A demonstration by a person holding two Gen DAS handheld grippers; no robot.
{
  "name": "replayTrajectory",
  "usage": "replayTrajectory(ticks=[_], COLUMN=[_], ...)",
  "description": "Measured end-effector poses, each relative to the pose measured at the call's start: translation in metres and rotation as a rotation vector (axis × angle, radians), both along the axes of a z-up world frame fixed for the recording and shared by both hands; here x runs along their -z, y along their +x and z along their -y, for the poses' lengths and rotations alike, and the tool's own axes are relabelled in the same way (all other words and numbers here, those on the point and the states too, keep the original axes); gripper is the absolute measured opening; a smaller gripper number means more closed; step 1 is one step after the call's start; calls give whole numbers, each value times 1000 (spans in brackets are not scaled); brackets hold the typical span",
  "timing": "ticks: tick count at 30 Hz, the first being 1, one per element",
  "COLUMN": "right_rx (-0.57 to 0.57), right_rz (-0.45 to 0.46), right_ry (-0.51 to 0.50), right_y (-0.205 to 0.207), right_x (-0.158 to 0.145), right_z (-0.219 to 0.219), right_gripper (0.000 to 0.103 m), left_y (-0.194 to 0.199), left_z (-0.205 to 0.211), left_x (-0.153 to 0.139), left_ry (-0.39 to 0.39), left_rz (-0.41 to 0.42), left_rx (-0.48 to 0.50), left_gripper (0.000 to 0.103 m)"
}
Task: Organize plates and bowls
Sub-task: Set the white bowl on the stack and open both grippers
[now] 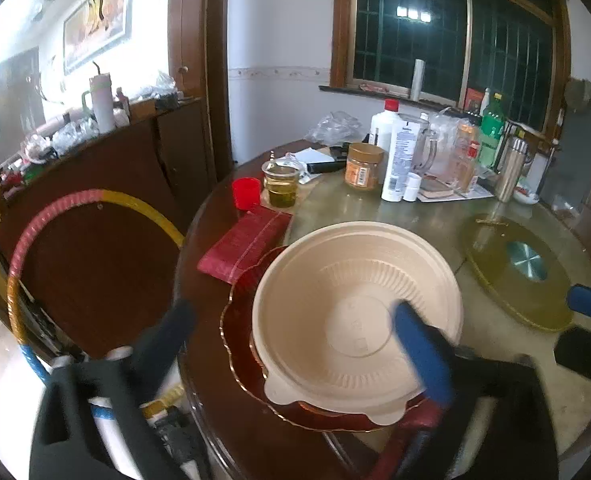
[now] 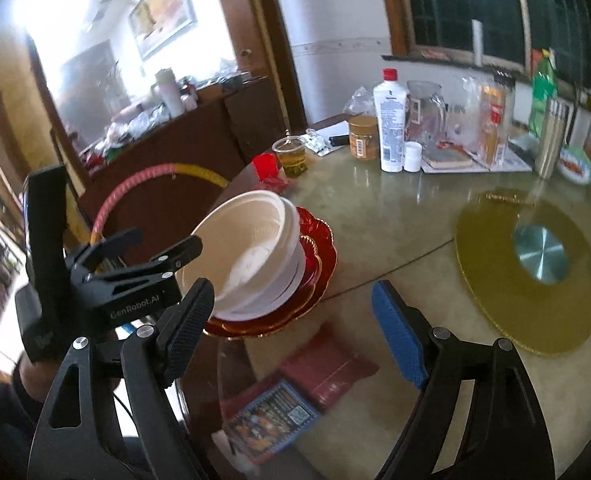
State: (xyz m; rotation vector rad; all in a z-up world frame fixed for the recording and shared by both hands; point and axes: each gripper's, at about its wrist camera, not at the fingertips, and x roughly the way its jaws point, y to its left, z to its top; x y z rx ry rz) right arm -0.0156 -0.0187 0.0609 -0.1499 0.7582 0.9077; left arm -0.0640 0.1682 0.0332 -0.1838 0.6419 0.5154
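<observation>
Both my jaws stand apart, gripping nothing. Between my left gripper's (image 1: 291,322) jaws sit stacked cream bowls (image 1: 355,316) on red plates (image 1: 241,320); my right gripper (image 2: 295,320) hangs beside them.

Round table (image 2: 375,232): red plates (image 2: 319,264), gold turntable (image 2: 491,248).

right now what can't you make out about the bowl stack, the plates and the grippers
- Bowls, right wrist view: rims overlap, so the count in the stack is unclear.
- Red plates, left wrist view: mostly covered by the bowls; how many is uncertain.
- Left gripper, left wrist view: open, but motion blur hides whether the blue pad touches the bowl.
- Right gripper, right wrist view: open and empty.
- Booklet, right wrist view: print too blurred to read.
</observation>
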Motion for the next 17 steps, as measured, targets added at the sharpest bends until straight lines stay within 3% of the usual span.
replayTrajectory(ticks=[8, 17], right_rx=[-54, -85], right_rz=[59, 72], right_ry=[-68, -86], right_y=[-13, -20], right_x=[6, 6], right_z=[-11, -18], right_gripper=[88, 88], left_y=[-3, -2], left_z=[6, 3], left_x=[-1, 0], left_ry=[36, -6], left_rz=[24, 25], left_rx=[52, 52], left_gripper=[103, 103])
